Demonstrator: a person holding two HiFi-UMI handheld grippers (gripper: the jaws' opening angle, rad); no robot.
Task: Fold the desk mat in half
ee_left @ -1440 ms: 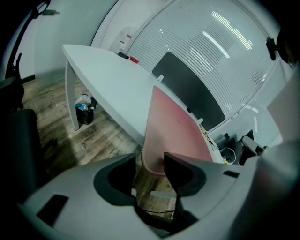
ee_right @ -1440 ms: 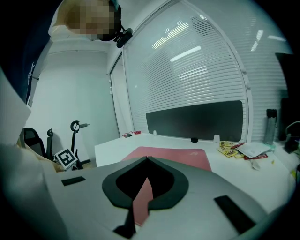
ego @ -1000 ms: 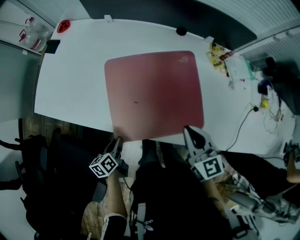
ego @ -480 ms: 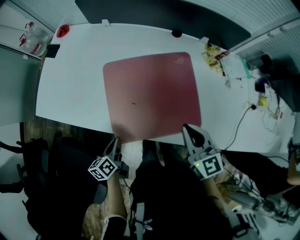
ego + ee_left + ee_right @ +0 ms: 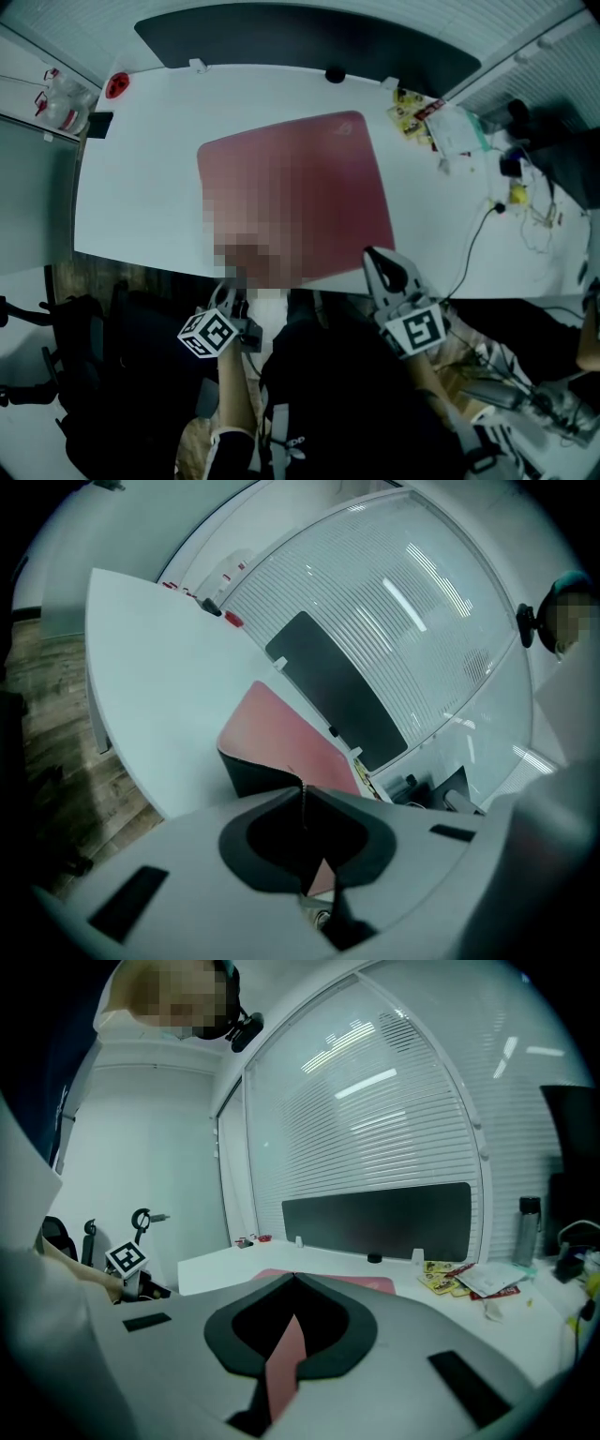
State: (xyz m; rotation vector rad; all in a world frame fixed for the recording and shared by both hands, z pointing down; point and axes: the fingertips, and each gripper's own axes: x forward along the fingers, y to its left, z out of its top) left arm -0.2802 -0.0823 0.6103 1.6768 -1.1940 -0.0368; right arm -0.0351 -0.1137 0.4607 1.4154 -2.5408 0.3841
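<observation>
Our left claw has just closed on a near corner of the desk mat, and our right claw pinches the other. The mat lies ahead of both on the worktop, so we should lift evenly.

Desk mat on table, papers — perhaps — right of it

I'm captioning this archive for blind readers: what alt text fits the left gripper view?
The left gripper, its jaws having just closed, pinches the near edge of the red desk mat, raised so its dark underside shows. The rest lies flat on a white table.
</observation>
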